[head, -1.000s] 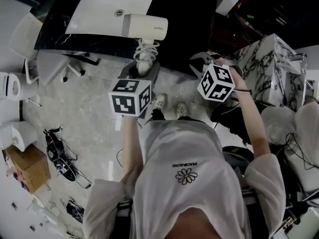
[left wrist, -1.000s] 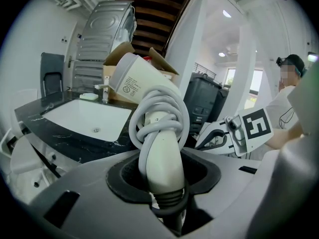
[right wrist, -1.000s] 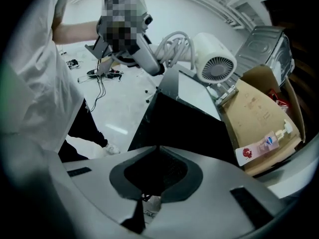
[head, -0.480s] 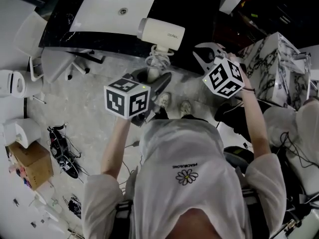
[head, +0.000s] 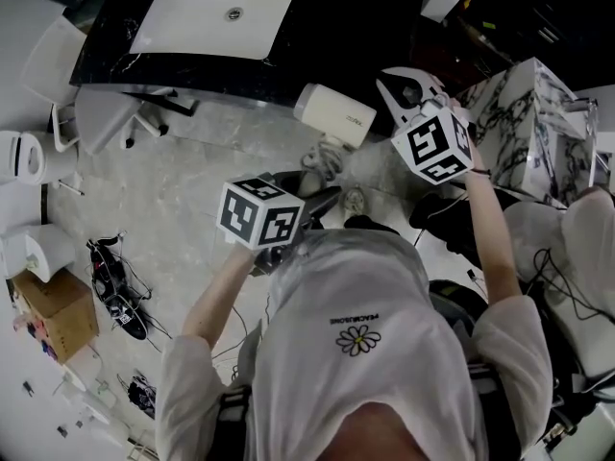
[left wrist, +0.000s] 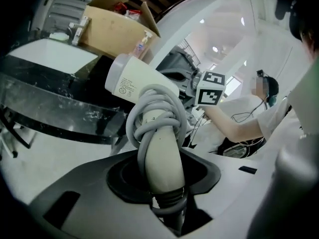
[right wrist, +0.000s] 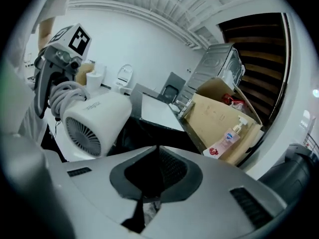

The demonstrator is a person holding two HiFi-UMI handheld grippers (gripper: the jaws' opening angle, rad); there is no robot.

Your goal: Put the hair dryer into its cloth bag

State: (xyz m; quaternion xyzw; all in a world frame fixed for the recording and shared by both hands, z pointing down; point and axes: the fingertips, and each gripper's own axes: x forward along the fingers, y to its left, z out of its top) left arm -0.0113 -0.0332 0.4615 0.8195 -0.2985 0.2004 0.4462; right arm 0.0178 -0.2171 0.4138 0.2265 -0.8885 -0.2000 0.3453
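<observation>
Two tongs raised, one gripping a hair dryer in mid-air

Nearest the head camera, a person in a white T-shirt (head: 360,353) stands with both arms lifted. The left tongs (head: 312,195) are clenched on the handle of a cream plastic hair dryer (head: 334,116). Their own view shows a jaw pressed to each side of the handle's lower end, with a grey cord (left wrist: 144,103) wound in loops around the handle above them. The dryer is held in the air, barrel uppermost, near the front edge of the desk and resting on nothing. The right tongs (head: 408,89) sit just beside the barrel without touching it. Their jaws are closed together, with nothing made out between them. Beyond lies a black glossy desk (head: 115,65) with a white rectangular basin (head: 219,12) set into it. Farther off, the right gripper view shows a brown cardboard box (right wrist: 224,118) with a pump bottle (right wrist: 227,138) in front of it.

Likely risks: the grip is low on the handle, so the heavy barrel may tip or twist in the jaws. The cord loops may slip loose and snag on a bag's mouth.

The cloth bag appears in no view, so where the dryer must go cannot be told. The handle's very end is hidden inside the left tongs.
</observation>
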